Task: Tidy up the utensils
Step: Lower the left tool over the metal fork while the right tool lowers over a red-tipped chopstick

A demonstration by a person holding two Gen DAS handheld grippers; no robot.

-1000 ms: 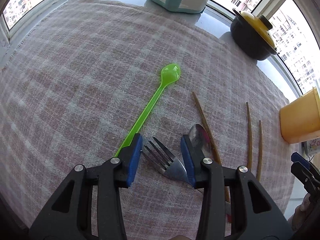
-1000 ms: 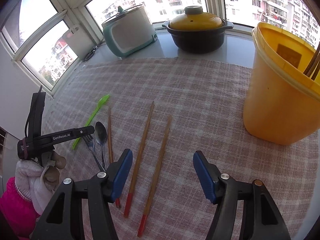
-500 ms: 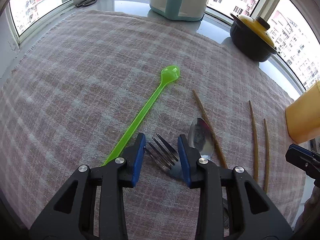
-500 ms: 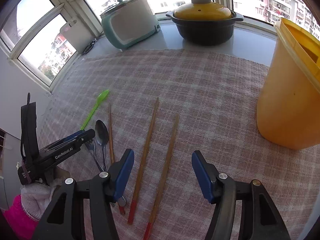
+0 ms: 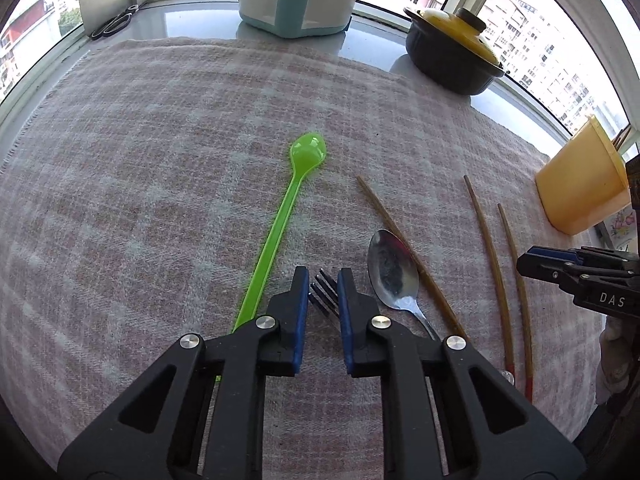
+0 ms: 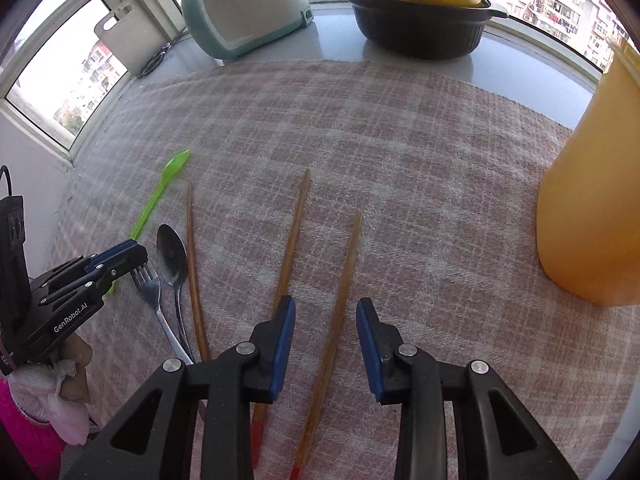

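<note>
Standing well ahead and to the right of the right gripper point(image 6: 326, 344), the yellow bin point(image 6: 592, 200) is the biggest thing on the checked cloth point(image 5: 160, 160) and, I judge, the place the utensils belong. That gripper hovers low with its jaws at a middling gap, one chopstick point(image 6: 336, 320) lying on the cloth between them and a second chopstick point(image 6: 290, 240) just outside the left jaw. The left gripper point(image 5: 323, 316) has narrowed around the head of the fork point(image 5: 322, 294), tines poking forward between the pads; whether they already pinch it I cannot tell. The green spoon point(image 5: 280, 228) lies just left of it, the metal spoon point(image 5: 392, 270) just right. The step in hand looks like grasping; next comes a firm squeeze and a level lift.
</note>
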